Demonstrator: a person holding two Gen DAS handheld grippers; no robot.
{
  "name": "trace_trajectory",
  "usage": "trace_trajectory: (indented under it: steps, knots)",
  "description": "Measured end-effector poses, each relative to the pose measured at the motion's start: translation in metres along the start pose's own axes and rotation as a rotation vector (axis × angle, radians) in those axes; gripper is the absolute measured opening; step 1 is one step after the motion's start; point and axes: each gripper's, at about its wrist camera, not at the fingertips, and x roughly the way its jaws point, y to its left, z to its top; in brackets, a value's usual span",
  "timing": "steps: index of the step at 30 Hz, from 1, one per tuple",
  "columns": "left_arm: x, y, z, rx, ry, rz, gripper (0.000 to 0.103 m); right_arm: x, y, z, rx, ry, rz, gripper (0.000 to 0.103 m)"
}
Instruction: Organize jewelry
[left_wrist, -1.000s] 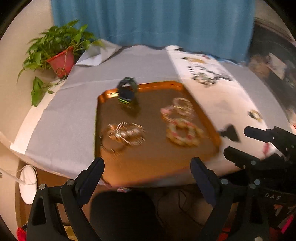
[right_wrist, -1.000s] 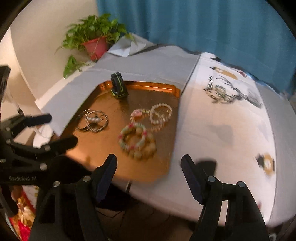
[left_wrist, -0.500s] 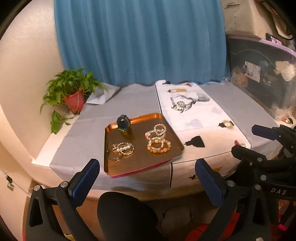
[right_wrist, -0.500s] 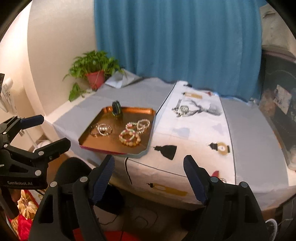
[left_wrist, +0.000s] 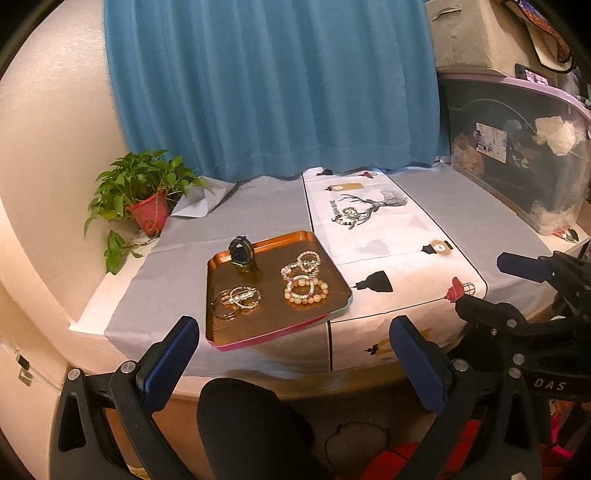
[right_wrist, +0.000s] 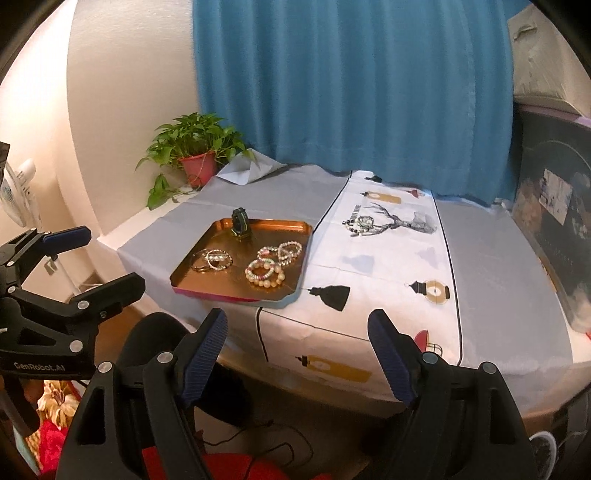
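Observation:
A copper tray (left_wrist: 269, 317) (right_wrist: 225, 284) lies on the table near its front edge. It holds a dark watch (left_wrist: 241, 254) (right_wrist: 240, 222) standing at the back, thin bangles (left_wrist: 236, 301) (right_wrist: 211, 259) at the left, and beaded bracelets (left_wrist: 304, 288) (right_wrist: 266, 272) at the right. My left gripper (left_wrist: 293, 354) is open and empty, held back from the table below the tray. My right gripper (right_wrist: 297, 343) is open and empty, in front of the table edge, right of the tray.
A potted plant (left_wrist: 146, 201) (right_wrist: 195, 158) stands at the back left by a blue curtain (left_wrist: 273, 88). A printed white runner (left_wrist: 373, 236) (right_wrist: 384, 258) crosses the grey tablecloth. A dark storage box (left_wrist: 517, 155) sits at the right. A black chair back (left_wrist: 251, 424) is below.
Both grippers have pulled back and up from the tray, so the table now appears farther away. Both stayed open and empty. The jewelry has not moved.

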Motion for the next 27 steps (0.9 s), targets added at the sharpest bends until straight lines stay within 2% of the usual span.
trace_trajectory:
  steps: [4, 8, 14, 19, 22, 27]
  knots:
    - [0.000, -0.002, 0.003, 0.004, -0.012, -0.002, 0.102, 0.000, -0.008, -0.001, 0.024, -0.003, -0.011, 0.079]
    - [0.009, -0.004, 0.005, 0.009, 0.013, -0.008, 0.102, 0.008, -0.016, -0.001, 0.042, 0.010, -0.014, 0.079]
    - [0.036, -0.001, 0.010, 0.002, 0.059, -0.005, 0.102, 0.029, -0.028, -0.001, 0.058, 0.046, -0.011, 0.079]
    - [0.064, 0.006, 0.016, -0.016, 0.098, 0.000, 0.102, 0.057, -0.052, 0.006, 0.081, 0.069, -0.046, 0.079]
    - [0.084, 0.009, 0.028, -0.017, 0.109, 0.010, 0.102, 0.082, -0.076, 0.020, 0.090, 0.074, -0.083, 0.079]
    - [0.129, 0.008, 0.061, 0.006, 0.125, 0.017, 0.102, 0.140, -0.126, 0.065, 0.081, 0.064, -0.150, 0.079]
